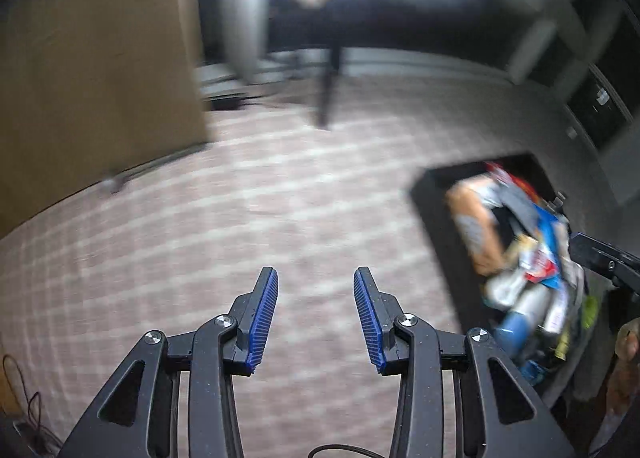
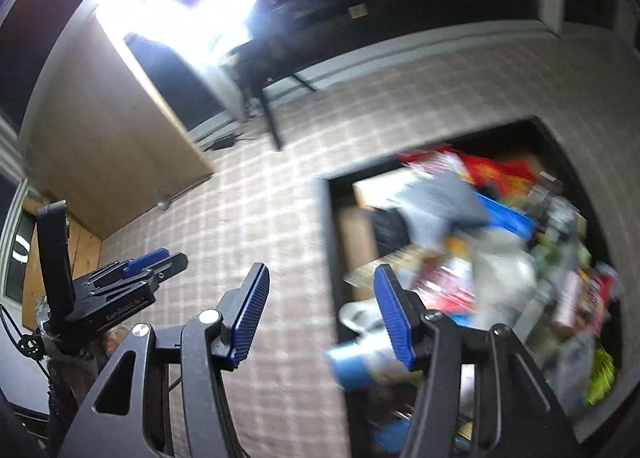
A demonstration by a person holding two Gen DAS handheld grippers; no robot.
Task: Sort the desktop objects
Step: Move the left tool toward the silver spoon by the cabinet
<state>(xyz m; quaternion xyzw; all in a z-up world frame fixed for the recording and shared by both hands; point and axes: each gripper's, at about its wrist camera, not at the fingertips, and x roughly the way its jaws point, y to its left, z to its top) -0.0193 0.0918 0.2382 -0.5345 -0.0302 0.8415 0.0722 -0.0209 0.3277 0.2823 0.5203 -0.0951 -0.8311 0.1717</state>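
Fingers (image 2: 248, 314) beside cluttered bin (image 2: 568, 145)

Two downward wrist views, shared bin (image 1: 430, 193)

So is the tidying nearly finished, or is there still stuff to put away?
Lots looks done: the black bin on the carpet is piled with packets and bottles. Nothing is in hand; the left gripper and right gripper are both open and empty. What is left can't be told, because the desk itself isn't in view and the pictures are blurred.
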